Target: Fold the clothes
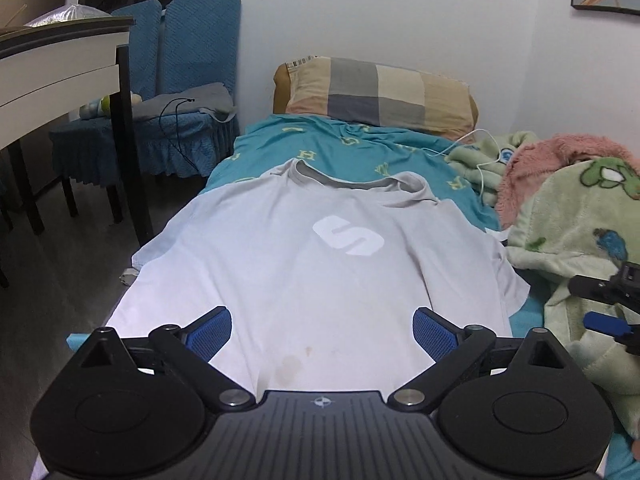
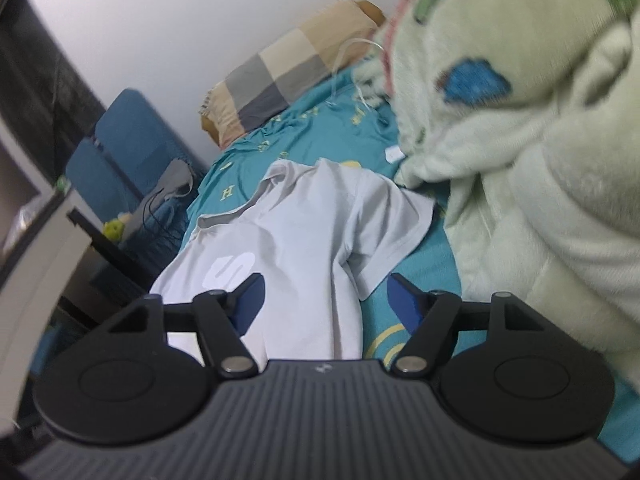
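Observation:
A light grey T-shirt (image 1: 304, 264) with a white S logo (image 1: 348, 236) lies spread flat, front up, on the teal bedsheet (image 1: 360, 148), collar toward the pillow. My left gripper (image 1: 322, 332) is open and empty, above the shirt's lower part near the hem. The shirt also shows in the right wrist view (image 2: 304, 232). My right gripper (image 2: 326, 300) is open and empty over the shirt's right side, below its right sleeve (image 2: 392, 236). The right gripper also appears at the right edge of the left wrist view (image 1: 608, 304).
A checked pillow (image 1: 380, 92) lies at the bed's head. Fluffy green and pink blankets (image 1: 568, 216) are piled along the bed's right side, with a white cable (image 1: 480, 148) beside them. Blue chairs (image 1: 180, 80) and a white table (image 1: 60, 68) stand left of the bed.

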`<state>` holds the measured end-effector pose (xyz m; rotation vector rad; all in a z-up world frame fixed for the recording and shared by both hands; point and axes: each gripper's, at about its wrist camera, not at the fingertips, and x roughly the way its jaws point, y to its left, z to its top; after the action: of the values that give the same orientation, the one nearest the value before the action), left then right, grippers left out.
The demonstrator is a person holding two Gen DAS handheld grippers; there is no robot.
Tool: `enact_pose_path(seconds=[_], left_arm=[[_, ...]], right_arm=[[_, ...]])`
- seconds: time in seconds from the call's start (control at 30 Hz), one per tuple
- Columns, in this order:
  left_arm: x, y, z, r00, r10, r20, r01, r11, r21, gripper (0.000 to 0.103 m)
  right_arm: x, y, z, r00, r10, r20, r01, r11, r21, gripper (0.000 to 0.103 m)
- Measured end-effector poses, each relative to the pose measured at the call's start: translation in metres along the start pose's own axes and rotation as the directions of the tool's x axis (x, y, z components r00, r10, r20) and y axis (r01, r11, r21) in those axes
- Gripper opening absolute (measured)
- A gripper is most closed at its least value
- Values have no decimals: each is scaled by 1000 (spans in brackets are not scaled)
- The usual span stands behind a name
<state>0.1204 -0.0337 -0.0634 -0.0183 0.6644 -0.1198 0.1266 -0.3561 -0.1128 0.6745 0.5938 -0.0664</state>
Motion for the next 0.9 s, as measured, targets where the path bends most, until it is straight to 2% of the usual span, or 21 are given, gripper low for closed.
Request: enact_pose_path(seconds=[0.13,0.3,0.4,0.5,0.57,0.6,0.63,0.7,0.8,0.9], left_arm=[[3,8,-3,1000,15,6,-15,1000,16,99],[17,20,-2,1000,-17,-17,16,998,-54,99],[27,23,-5,999,-20,-27,19,998,-52,99],[42,25,-6,999,-14,-46,12,999,-50,99],[52,27,-6,998,-26,-57,22,998,-67,99],[56,28,-6,998,-31,-60,27,997,-73,99],[61,28,-6,998,-33,-63,28,997,-79,99],[70,29,-5,998,-32,-61,26,996,-88,99],[78,34,-4,998,-18,-63,11,995,-101,99],[82,39,-3,998,-7,-69,-2,992,-126,99]], right_arm=[[24,-15,2,999,-40,-20,42,997,72,55],[70,-38,9,995,-96,-38,101,984,144,55],[102,-49,14,990,-138,-32,142,971,194,55],[134,-52,16,989,-144,-36,149,969,198,53],[151,-49,18,986,-169,-4,168,973,157,48],[158,-46,20,983,-183,17,180,976,124,41],[165,-42,21,979,-201,32,198,977,83,26],[176,-32,26,971,-232,60,233,972,-10,10],[184,-11,37,963,-242,119,259,953,-156,7],[178,14,64,950,-239,199,283,931,-231,6]])
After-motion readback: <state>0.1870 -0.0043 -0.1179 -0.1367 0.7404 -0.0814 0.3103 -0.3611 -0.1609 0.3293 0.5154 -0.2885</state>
